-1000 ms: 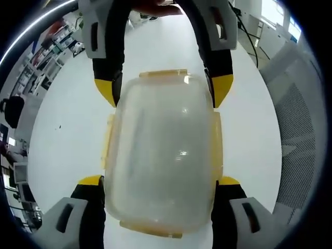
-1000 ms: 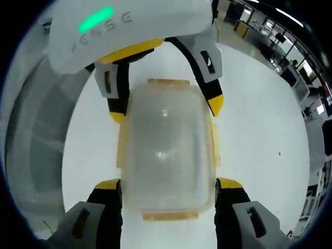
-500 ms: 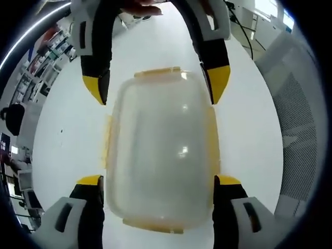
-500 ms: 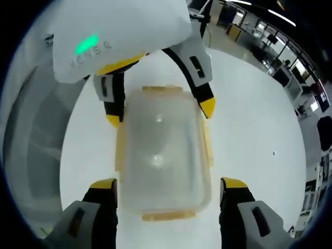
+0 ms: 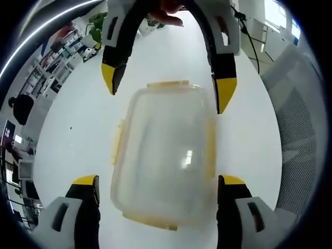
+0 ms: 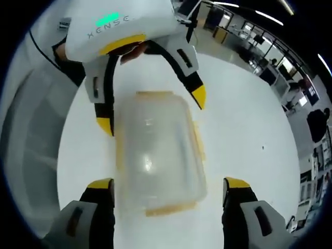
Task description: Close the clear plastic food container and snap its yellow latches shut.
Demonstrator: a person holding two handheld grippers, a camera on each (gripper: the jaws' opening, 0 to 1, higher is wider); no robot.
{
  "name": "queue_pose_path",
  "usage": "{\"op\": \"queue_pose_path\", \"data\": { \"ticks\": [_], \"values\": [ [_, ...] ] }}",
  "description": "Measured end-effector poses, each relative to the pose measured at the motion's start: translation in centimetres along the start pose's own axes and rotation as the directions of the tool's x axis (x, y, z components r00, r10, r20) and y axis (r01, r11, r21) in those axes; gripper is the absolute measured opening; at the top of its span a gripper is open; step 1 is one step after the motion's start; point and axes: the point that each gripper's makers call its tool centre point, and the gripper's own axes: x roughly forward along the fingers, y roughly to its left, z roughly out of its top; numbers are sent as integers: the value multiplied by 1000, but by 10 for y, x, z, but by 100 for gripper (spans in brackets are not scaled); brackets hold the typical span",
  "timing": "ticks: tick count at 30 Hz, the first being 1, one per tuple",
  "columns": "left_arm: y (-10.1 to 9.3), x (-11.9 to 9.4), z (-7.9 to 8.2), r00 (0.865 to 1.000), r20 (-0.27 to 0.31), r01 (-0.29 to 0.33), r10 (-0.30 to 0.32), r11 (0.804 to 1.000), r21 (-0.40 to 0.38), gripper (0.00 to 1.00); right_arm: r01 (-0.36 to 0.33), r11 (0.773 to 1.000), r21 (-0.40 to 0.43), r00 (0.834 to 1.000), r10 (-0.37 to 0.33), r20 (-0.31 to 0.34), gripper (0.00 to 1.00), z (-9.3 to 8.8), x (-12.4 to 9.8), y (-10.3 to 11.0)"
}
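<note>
Left gripper view: one clear plastic food container (image 5: pixel 163 155) sits on the white table (image 5: pixel 67 129), lid on, between the left gripper (image 5: pixel 158 181) jaws. Long axis runs straight away from the camera, near short end low in the view, far short end toward the other tool. Yellow latches counted here: four, one per side. The far one (image 5: pixel 167 83) and the near one (image 5: pixel 150 222) are on the short ends, one (image 5: pixel 117 142) on the left long side, one (image 5: pixel 210 150) on the right long side. Left gripper jaws are spread wide, yellow tips off both long sides, gripping nothing. Right gripper (image 5: pixel 168 85) comes in from the top, two black jaws with yellow tips spread apart, straddling the far end of the box without clear contact. One grey mesh chair (image 5: pixel 298 119) at right, beside the table.

Right gripper view: same single container (image 6: pixel 155 155), long axis again pointing away from the camera, slightly rotated so the near end swings right. Image is motion-blurred. Latches made out: far end (image 6: pixel 154 94), near end (image 6: pixel 168 209), right side (image 6: pixel 198 140); left side too blurred to tell. Right gripper (image 6: pixel 168 184) jaws wide apart, clear of the box, nothing held. Left gripper (image 6: pixel 150 111) enters from the top, jaws spread around the far end, tips apart from the walls.
</note>
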Motion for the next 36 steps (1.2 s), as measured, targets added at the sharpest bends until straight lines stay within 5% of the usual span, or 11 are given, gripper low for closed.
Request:
{"op": "queue_pose_path", "data": {
  "ticks": [24,36],
  "values": [
    [-12,-27,-15,988,91,-102,123,974,-204,94,92,979,183,986,-115,117,85,4,-20,11],
    [-18,-44,-26,970,127,-162,209,937,-309,95,108,938,329,962,-182,205,85,6,-32,18]
  ]
}}
